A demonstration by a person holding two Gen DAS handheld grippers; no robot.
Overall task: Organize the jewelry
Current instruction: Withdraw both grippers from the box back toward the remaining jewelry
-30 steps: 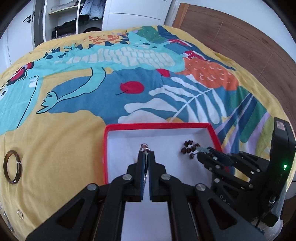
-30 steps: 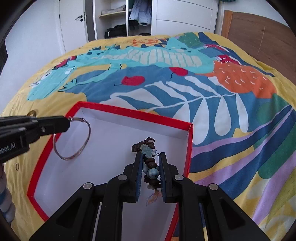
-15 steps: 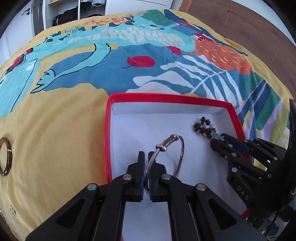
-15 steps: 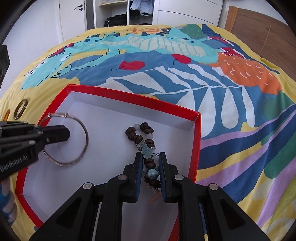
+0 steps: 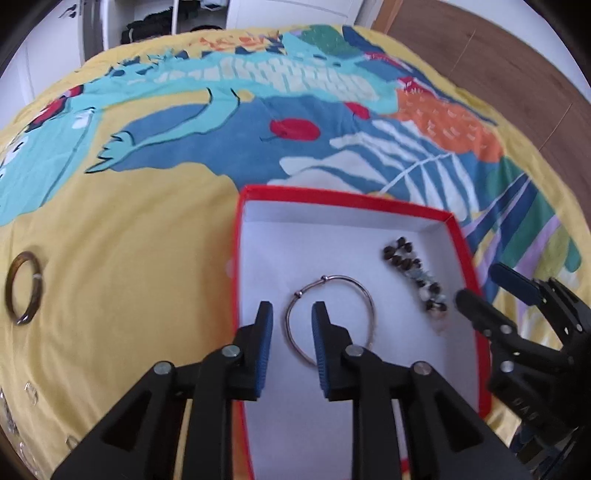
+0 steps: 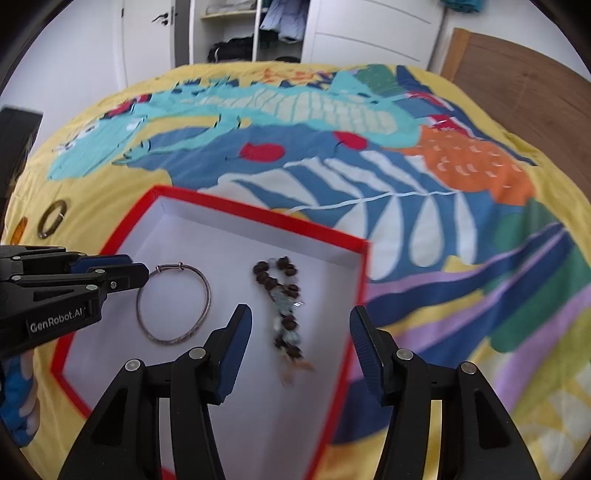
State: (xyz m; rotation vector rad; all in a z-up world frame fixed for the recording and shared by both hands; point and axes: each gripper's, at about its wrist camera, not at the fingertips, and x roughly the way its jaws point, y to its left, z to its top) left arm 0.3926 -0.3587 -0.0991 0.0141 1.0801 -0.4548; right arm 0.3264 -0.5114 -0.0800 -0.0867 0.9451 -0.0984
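A red-rimmed box (image 5: 347, 201) with a white floor lies on the bedspread; it also shows in the right wrist view (image 6: 258, 216). A thin metal bangle (image 5: 364, 295) lies flat on its floor, also in the right wrist view (image 6: 205, 291). A string of dark brown and pale blue beads (image 5: 413, 273) lies to its right, also in the right wrist view (image 6: 282, 299). My left gripper (image 5: 291, 314) is open and empty just above the bangle's near edge. My right gripper (image 6: 301, 321) is wide open and empty above the beads.
A brown bangle (image 5: 24, 288) lies on the yellow bedspread left of the box, also in the right wrist view (image 6: 53, 218). Small clear pieces (image 5: 31, 391) lie near the left edge. A wardrobe (image 6: 236, 29) stands beyond the bed, a wooden headboard (image 6: 517, 74) at right.
Both grippers have opened and pulled back. The metal bangle and the beads, held before, now lie on the box floor.
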